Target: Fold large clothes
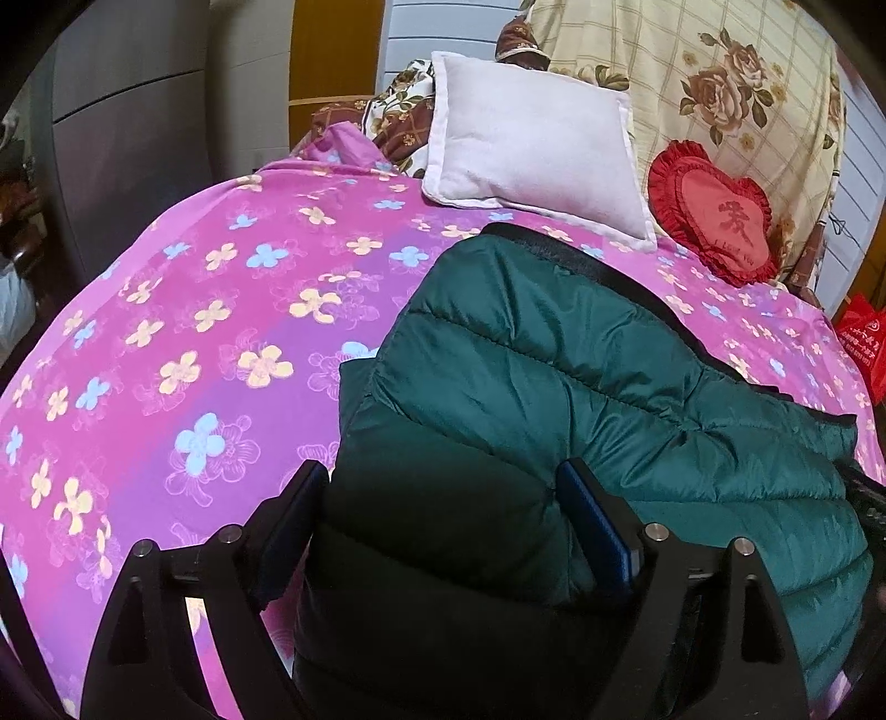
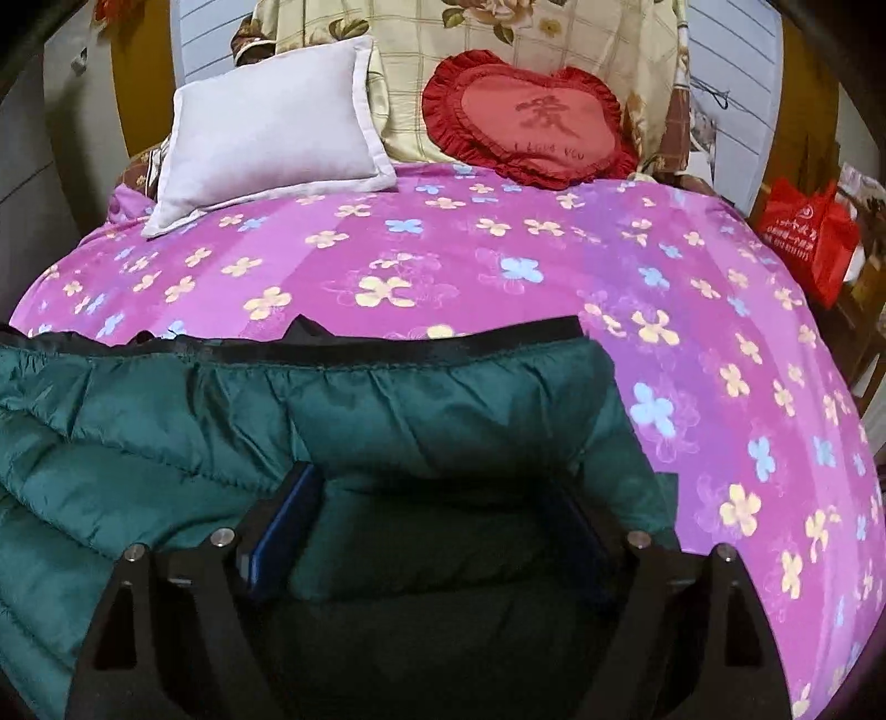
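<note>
A bed covered by a pink-purple flowered sheet fills most of both views. On it lies a dark green quilted puffer jacket, folded over, with a black-trimmed edge along its far side; it takes up the lower right of the left wrist view and the lower left and centre of the right wrist view. At the top of both frames a cream floral quilt is piled at the head of the bed. Against it lean a white pillow and a red heart-shaped cushion. A red bag sits beyond the right edge of the bed.

The left gripper straddles a puffy fold of the jacket, jaws spread wide. The right gripper is likewise spread over the jacket's edge; whether either set of pads presses the fabric cannot be told.
</note>
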### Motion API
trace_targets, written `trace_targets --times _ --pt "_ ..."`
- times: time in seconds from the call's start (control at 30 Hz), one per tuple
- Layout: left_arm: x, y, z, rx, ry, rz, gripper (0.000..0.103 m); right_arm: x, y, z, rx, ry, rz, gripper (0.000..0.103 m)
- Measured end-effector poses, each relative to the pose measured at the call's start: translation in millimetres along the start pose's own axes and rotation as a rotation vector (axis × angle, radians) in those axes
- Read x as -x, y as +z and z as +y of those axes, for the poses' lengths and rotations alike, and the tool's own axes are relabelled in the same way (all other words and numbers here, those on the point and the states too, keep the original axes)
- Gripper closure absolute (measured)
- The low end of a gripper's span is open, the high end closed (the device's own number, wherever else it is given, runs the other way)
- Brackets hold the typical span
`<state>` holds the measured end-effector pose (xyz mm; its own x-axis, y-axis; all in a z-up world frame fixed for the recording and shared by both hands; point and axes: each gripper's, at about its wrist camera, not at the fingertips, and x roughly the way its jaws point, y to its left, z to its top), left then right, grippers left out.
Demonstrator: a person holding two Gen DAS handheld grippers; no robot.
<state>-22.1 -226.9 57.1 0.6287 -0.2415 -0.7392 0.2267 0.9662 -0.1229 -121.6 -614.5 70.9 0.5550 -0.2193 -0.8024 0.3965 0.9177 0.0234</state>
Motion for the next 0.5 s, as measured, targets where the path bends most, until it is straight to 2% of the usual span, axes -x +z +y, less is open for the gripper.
trace_targets --times 0.13,0.27,0.37,0.5 --pt "0 -1 0 0.003 -0.001 0.002 0.034 34 -5 -5 -0.035 0.053 -0.037 0.018" --pt "0 -1 0 0.000 0.002 0.000 0.034 81 -29 -4 -0.038 0.136 -0.104 0.018" --pt "2 -3 -2 -0.016 0.015 -0.014 0.034 84 -47 -4 -0.028 0.124 -0.086 0.018" --pt "5 -6 -5 -0.041 0.040 -0.034 0.034 60 -61 -2 -0.024 0.111 -0.040 0.014"
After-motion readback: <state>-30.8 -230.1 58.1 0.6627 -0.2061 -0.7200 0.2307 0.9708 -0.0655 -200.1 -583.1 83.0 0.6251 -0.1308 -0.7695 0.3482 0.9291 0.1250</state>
